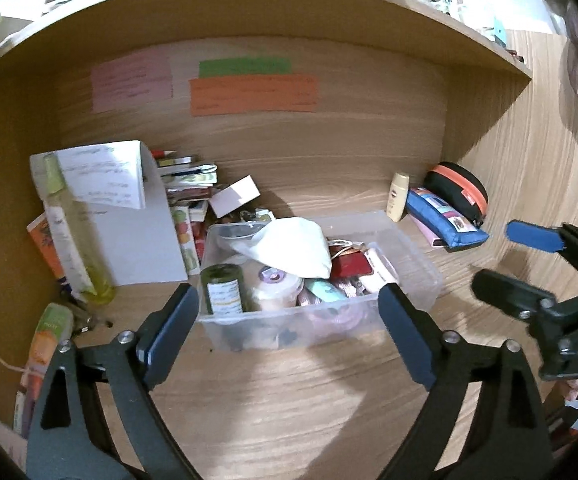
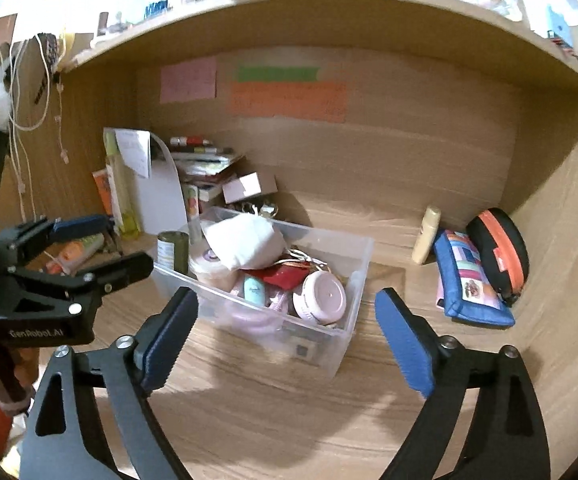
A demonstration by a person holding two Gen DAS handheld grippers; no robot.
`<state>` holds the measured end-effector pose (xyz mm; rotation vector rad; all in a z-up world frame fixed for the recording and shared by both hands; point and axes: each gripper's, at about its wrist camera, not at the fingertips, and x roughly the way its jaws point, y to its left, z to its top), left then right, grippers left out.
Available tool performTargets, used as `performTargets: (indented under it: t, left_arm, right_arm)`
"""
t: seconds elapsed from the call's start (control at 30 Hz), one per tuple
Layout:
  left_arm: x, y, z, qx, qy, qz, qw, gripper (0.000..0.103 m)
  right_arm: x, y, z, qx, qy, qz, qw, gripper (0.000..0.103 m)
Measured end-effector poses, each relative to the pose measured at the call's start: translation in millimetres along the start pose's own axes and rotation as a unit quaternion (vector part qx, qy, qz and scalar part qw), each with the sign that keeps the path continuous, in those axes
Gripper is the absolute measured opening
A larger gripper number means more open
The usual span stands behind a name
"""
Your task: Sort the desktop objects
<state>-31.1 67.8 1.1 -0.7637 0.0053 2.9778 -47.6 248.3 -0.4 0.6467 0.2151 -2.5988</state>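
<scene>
A clear plastic bin [image 1: 421, 268] [image 2: 355, 292] stands on the wooden desk in front of both grippers. It is heaped with small items: a white pouch [image 1: 293, 248] [image 2: 245, 244] on top, a dark green jar [image 1: 223, 288] at its left corner, a pink round jar [image 2: 323, 294], a red item [image 2: 285, 276]. My left gripper [image 1: 289, 300] [image 2: 105, 246] is open just short of the bin's near wall, nothing between its fingers. My right gripper [image 2: 287, 304] [image 1: 517, 264] is open too, to the right of the left one, holding nothing.
Against the right wall lie a blue pencil case [image 1: 445, 220] [image 2: 473, 288], a black-and-orange case [image 1: 459, 188] and a cream bottle [image 1: 397, 196]. At back left are stacked books [image 1: 189, 184], a white paper stand [image 1: 137, 240], a yellow-green bottle [image 1: 69, 232] and an orange tube [image 1: 45, 344]. A shelf overhangs the desk.
</scene>
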Motion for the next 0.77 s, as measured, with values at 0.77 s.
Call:
performTargets:
  t: [0.77]
  left_arm:
    - [-13.9,-13.0,-18.3,0.003,-0.012,-0.005,0.9999,0.093]
  right_arm:
    - [-20.9,-5.5,-21.2,0.023,-0.005,-0.006,1.0,0.098]
